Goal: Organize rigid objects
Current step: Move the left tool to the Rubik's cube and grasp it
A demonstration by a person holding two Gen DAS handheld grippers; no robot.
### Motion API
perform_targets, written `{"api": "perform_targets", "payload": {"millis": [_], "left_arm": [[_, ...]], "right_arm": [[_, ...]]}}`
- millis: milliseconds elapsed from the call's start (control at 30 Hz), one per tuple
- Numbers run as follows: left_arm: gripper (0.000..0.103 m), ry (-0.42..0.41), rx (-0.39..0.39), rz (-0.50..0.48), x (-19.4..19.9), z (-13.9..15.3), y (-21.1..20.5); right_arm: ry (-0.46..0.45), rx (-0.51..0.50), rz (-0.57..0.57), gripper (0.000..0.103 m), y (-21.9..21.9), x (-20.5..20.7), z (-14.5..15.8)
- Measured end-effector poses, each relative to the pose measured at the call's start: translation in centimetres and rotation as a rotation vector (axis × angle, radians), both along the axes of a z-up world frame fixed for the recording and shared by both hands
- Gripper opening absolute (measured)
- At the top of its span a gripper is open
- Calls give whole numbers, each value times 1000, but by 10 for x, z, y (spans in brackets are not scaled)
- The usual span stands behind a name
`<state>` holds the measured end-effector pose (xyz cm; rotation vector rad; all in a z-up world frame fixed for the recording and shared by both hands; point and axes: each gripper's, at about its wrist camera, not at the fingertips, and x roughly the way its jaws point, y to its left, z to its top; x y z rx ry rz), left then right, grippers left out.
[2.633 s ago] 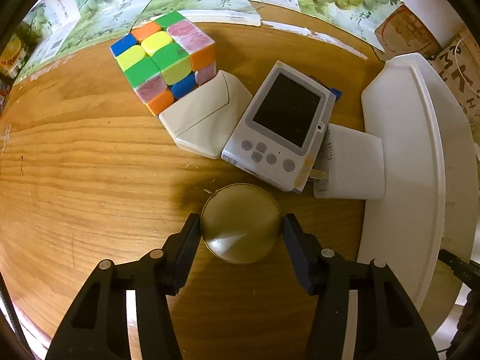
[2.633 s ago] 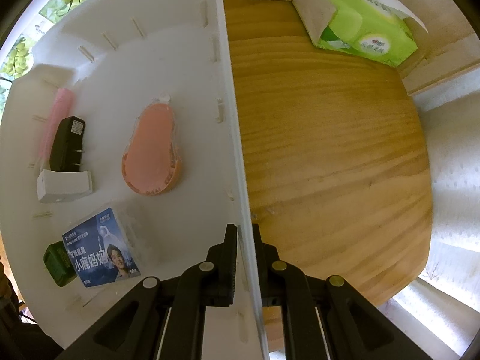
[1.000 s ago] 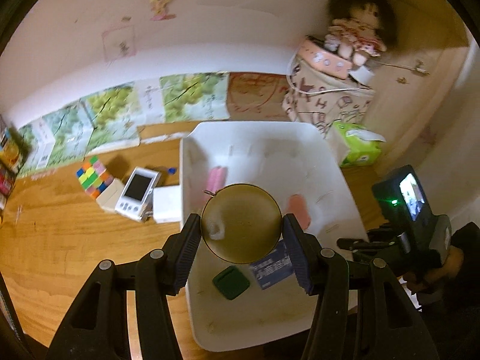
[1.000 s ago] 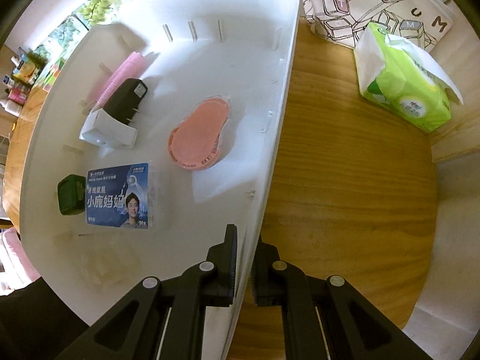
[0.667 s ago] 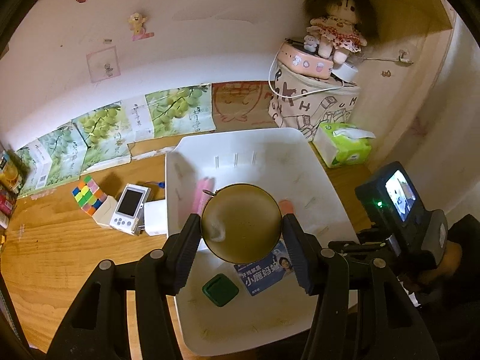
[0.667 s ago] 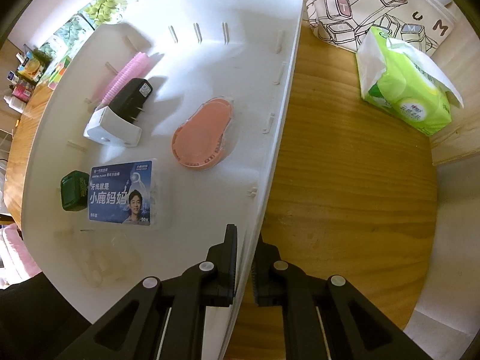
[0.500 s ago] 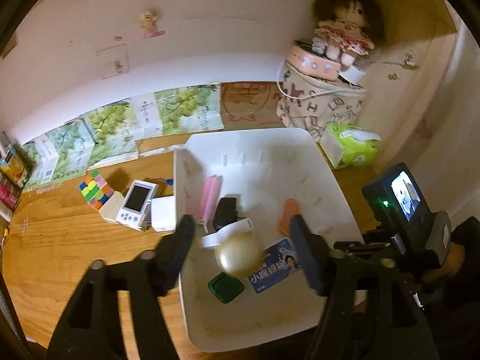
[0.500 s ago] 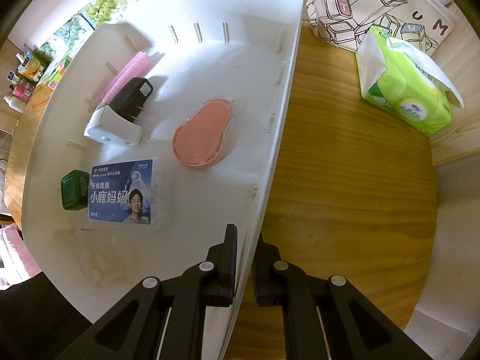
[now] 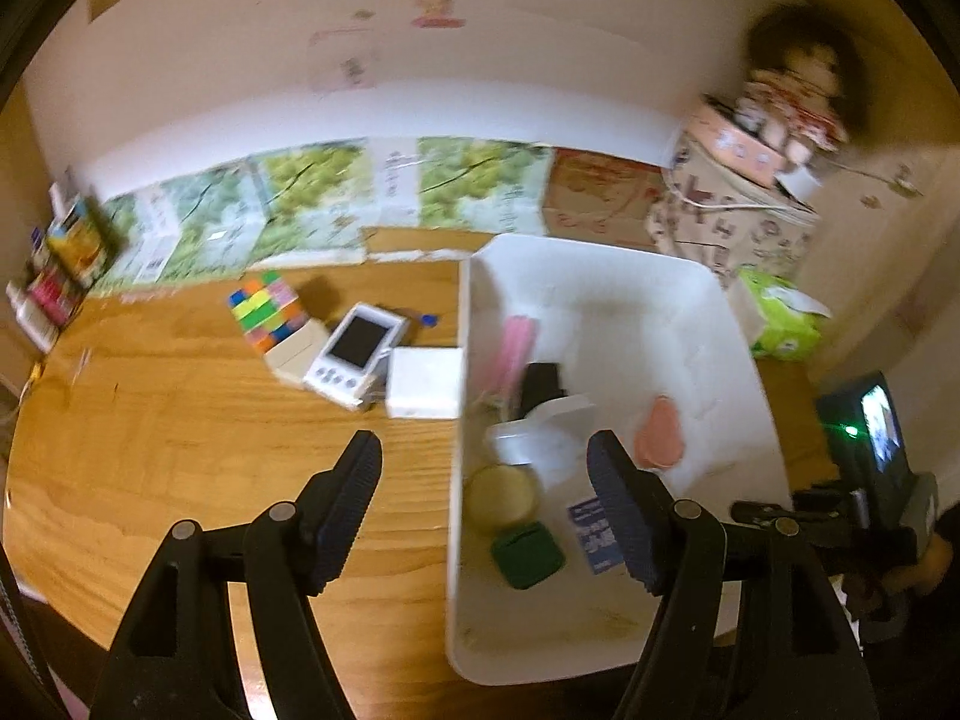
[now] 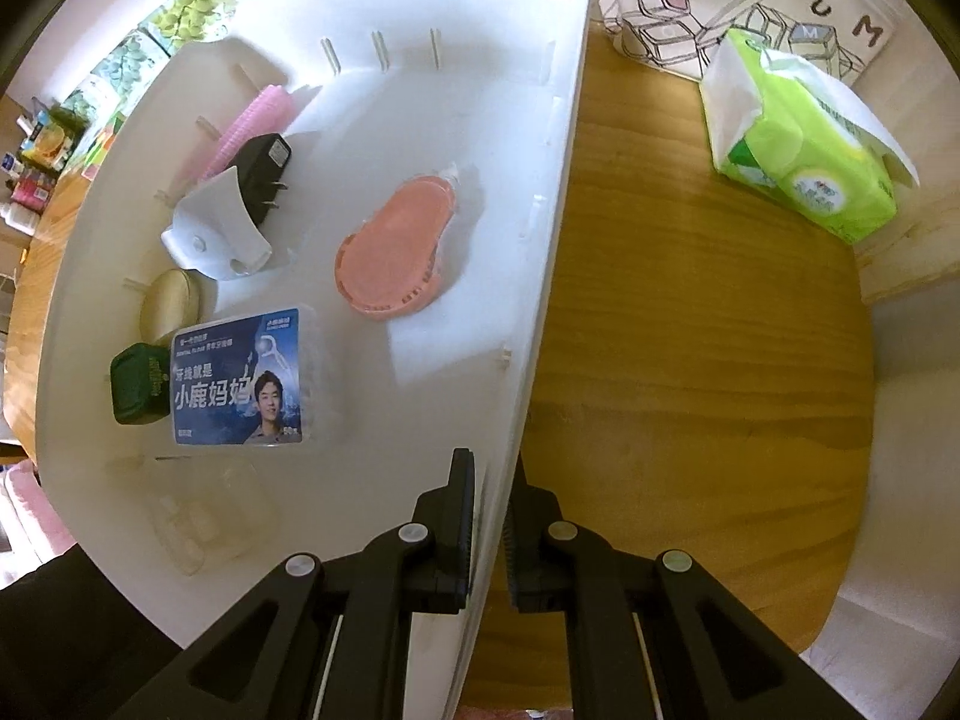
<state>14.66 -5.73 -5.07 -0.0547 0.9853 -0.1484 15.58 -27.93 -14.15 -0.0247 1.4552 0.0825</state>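
My left gripper point(image 9: 483, 450) hangs open and empty above the left wall of the white bin point(image 9: 600, 276). The round gold tin point(image 9: 501, 498) lies inside the bin by that wall, next to a green box point(image 9: 528, 552) and a blue printed box point(image 9: 591, 531). A pink ribbed piece point(image 9: 516, 342), a black charger point(image 9: 540, 384), a white part point(image 9: 552, 426) and a salmon oval case point(image 9: 660, 438) also lie in it. My right gripper point(image 10: 491, 462) is shut on the bin's right wall point(image 10: 540, 240). A colour cube point(image 9: 264, 312), a white handheld device point(image 9: 354, 354) and a white square box point(image 9: 423, 390) remain on the wooden table.
A green tissue pack point(image 10: 804, 156) and a patterned bag point(image 10: 720, 6) stand on the table right of the bin. A cream box point(image 9: 297, 351) leans on the cube. A clear plastic tray point(image 10: 198, 516) sits in the bin's near corner. Grape-print cartons point(image 9: 300, 204) line the back wall.
My left gripper opened and the gold tin dropped into the bin beside the green box. The left hand then shifted left over the bin's wall. The right gripper kept its hold.
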Motion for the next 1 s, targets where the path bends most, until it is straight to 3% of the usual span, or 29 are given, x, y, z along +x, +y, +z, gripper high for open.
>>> {"api": "perform_targets", "payload": {"millis": [633, 1000], "left_arm": [[74, 96, -42, 269, 54, -15, 109], [79, 200, -139, 380, 104, -45, 148]], "right_arm": [[31, -7, -122, 5, -11, 23, 0], [70, -26, -125, 5, -15, 47, 8]]}}
